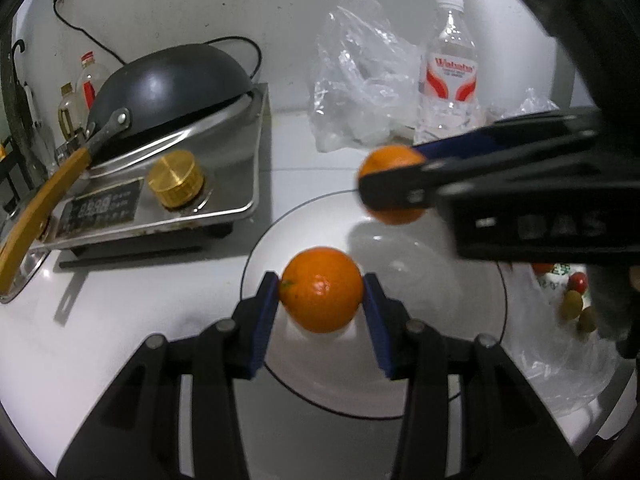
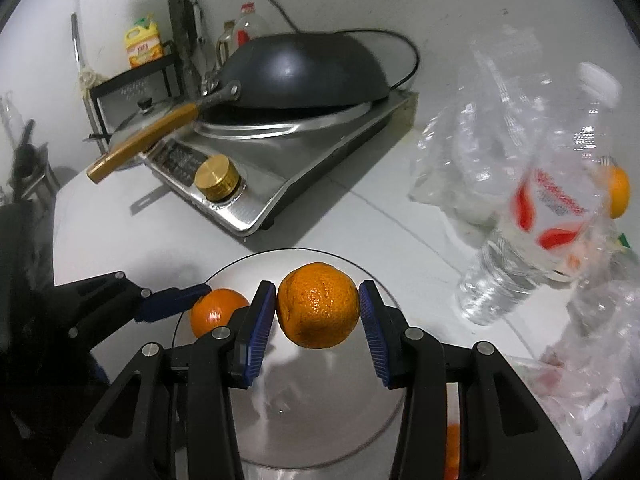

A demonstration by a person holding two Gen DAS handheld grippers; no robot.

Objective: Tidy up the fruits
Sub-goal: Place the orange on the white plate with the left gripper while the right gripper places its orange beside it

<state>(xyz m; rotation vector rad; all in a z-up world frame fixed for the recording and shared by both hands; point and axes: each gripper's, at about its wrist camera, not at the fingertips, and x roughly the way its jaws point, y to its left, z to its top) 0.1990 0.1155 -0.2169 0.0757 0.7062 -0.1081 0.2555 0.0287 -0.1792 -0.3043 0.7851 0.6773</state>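
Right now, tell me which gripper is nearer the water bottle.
Right. The right gripper, holding an orange over the plate, sits just in front of the water bottle; the left gripper holds its orange at the plate's opposite side.

Both wrist views look steeply down, close over the white plate (image 1: 472,396); they share it and the stove (image 2: 304,168) at eleven o'clock.

Right gripper (image 2: 318,308) clamped on an orange (image 2: 318,306) above a white plate (image 2: 256,264). Left gripper (image 2: 208,300) at the left, holding a second orange (image 2: 216,312). Beyond, a dark wok (image 2: 304,72) upside down on a steel cooker (image 2: 288,168).
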